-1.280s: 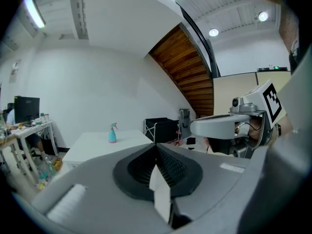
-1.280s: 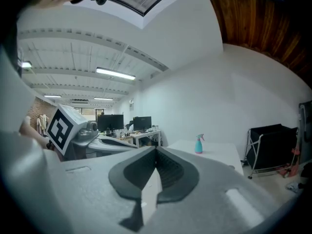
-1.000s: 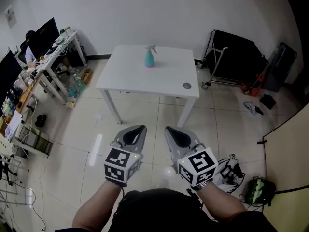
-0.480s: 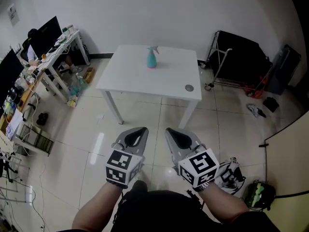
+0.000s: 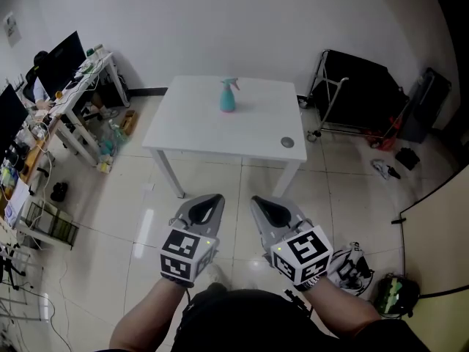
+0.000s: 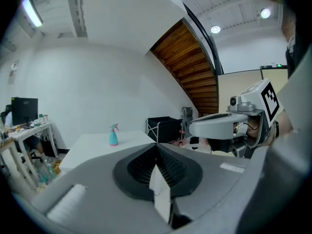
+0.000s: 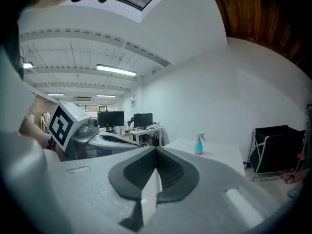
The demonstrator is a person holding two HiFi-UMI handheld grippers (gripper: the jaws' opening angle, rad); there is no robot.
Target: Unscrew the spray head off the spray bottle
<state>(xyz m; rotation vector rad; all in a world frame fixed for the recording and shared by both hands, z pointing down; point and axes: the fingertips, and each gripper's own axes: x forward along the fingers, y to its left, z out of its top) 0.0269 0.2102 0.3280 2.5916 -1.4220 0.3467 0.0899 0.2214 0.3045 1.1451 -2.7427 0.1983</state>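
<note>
The small teal plastic spray bottle (image 5: 229, 97) is standing upright on the white rectangular table (image 5: 212, 130), out toward the table's far edge and roughly midway along it. Its teal spray head (image 5: 229, 83) with the pink nozzle tip sits on top of the bottle, not off yet. Nothing is touching it. The only other thing we can spot on the table is a small round grey disc (image 5: 286, 143) near its front right corner, well apart from the bottle.

We're nowhere near it, tbh. Both our tongs hang on the near side of the table, over the glossy beige floor tiles (image 5: 220, 182), well short of the table's front edge, side by side with their noses aimed at the table. The left gripper (image 5: 214, 196) is clenched, its dark ribbed pads (image 6: 141, 165) pressed together with nothing between them. Same deal for the right gripper (image 5: 258, 198): jaws squeezed tight, empty. The white cubes with black square markers (image 5: 183, 253) ride at the back of each, by our wrists.

Around the table: a black folding cart with a pale metal frame (image 5: 352, 90) sits off its right end against the white wall (image 5: 220, 20), and a cluttered desk with black monitors (image 5: 69, 68) stands off its left end. Nearer to us than the table, off to the right on the floor, there's what looks like black-and-white shoes (image 5: 353, 264) and a green-and-black bag (image 5: 392, 292).
</note>
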